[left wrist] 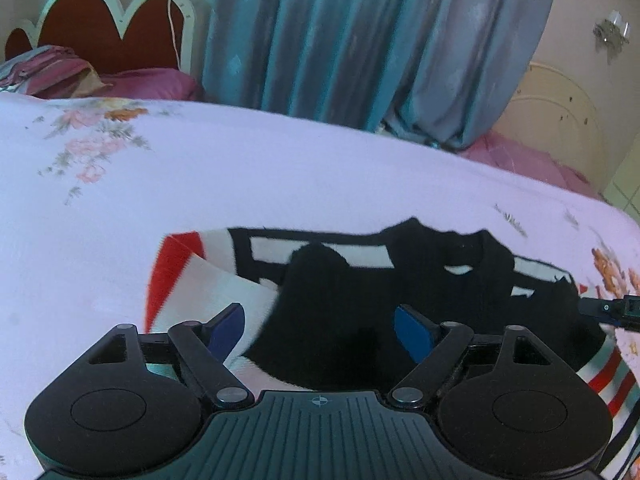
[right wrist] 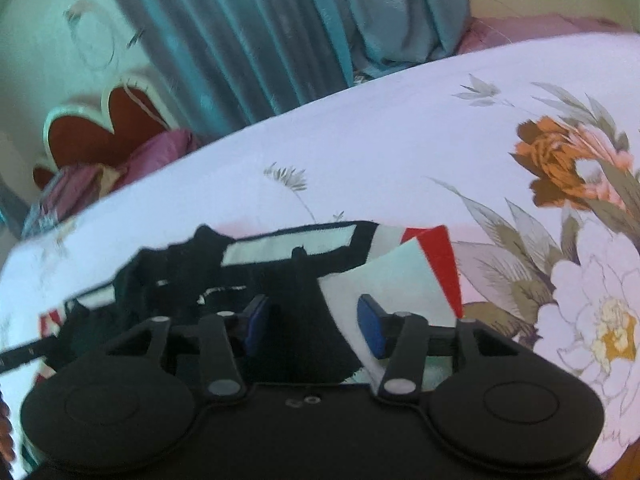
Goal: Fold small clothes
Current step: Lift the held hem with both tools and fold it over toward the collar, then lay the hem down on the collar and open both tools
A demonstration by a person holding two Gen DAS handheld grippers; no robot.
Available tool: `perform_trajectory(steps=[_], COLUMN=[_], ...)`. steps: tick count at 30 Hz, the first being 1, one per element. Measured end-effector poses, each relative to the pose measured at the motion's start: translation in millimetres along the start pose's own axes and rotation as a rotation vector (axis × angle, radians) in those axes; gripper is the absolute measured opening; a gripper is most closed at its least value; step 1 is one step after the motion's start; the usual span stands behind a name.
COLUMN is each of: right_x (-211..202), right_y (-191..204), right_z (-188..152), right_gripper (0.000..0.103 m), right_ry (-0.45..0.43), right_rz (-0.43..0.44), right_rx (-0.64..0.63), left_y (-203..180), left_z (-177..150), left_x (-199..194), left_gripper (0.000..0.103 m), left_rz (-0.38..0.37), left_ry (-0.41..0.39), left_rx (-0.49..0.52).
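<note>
Between each released gripper's (left wrist: 320, 330) spread jaws, black-and-white garment (left wrist: 400, 280) on bedsheet (left wrist: 280, 168).

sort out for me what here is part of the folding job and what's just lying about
Part of the job:
- black, white and red garment
- left tool, open over it
- right tool, open over it
- floral bedsheet it lies on

Just lying about:
- teal curtain
- red headboard
- pink pillow

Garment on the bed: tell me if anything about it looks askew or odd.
The garment lies rumpled, not flat: its red-and-white edge is flipped up, and a black part bunches over the middle. Both grippers are open above it.
</note>
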State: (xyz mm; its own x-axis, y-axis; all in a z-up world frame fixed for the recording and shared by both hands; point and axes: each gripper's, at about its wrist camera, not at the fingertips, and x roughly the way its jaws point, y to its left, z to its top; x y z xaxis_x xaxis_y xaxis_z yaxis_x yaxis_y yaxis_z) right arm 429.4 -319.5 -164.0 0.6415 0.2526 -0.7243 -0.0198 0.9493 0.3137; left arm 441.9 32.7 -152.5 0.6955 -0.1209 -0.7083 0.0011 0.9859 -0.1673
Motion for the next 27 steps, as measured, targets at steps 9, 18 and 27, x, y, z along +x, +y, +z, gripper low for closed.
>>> perform_trajectory(steps=[9, 18, 27], right_x=[-2, -9, 14], right_y=[14, 15, 8], right_z=[-4, 15, 6], right_gripper=[0.005, 0.004, 0.016], right_ry=[-0.006, -0.134, -0.058], right_rz=[-0.006, -0.053, -0.148], right_rx=[-0.146, -0.119, -0.126], left_y=[2, 9, 7], left_z=[-7, 13, -7], left_x=[-4, -12, 9], left_gripper=[0.004, 0.004, 0.005], left_rz=[0.016, 0.074, 0.154], left_ry=[-0.035, -0.157, -0.087], left_rx=[0.027, -0.045, 0.008])
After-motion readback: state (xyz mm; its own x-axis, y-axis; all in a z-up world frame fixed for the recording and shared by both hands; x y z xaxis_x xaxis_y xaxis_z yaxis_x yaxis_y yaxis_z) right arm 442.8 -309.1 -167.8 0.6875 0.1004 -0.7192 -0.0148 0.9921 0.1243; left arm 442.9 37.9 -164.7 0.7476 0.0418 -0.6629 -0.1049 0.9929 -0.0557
